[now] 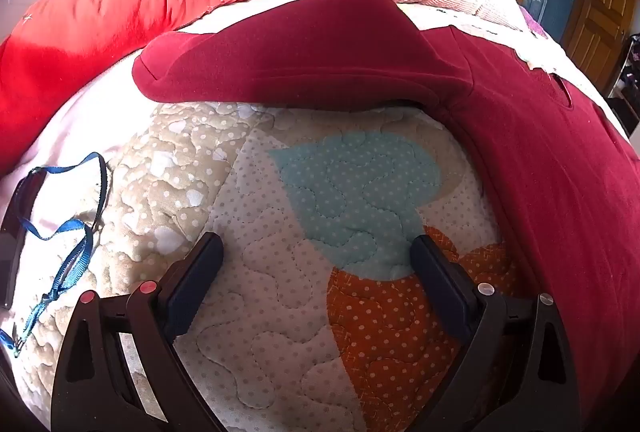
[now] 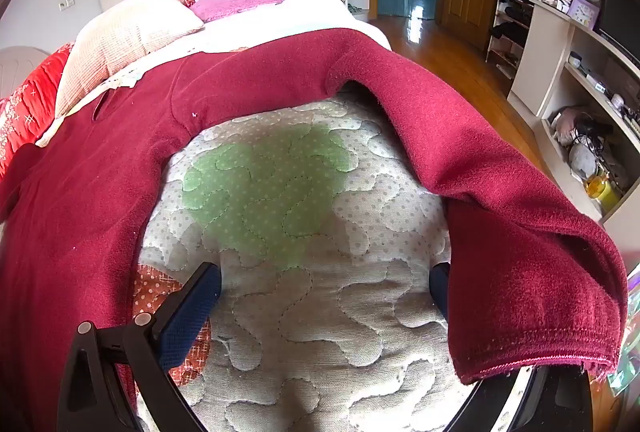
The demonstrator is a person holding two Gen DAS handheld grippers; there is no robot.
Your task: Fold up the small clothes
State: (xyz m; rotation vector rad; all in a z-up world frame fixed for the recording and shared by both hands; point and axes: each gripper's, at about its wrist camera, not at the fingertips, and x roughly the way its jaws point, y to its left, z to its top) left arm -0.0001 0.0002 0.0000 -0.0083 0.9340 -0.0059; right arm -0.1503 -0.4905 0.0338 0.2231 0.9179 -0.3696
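Currently, my left hand-held gripper spread over quilt, right hand-held gripper spread, maroon sweater sleeve draped over one finger.

Wide-spread left claw over quilt, beside maroon garment

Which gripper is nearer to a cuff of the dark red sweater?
Right. A sweater sleeve cuff drapes over one finger of the open right gripper. The open left gripper hovers over the quilt, apart from the other folded sleeve.
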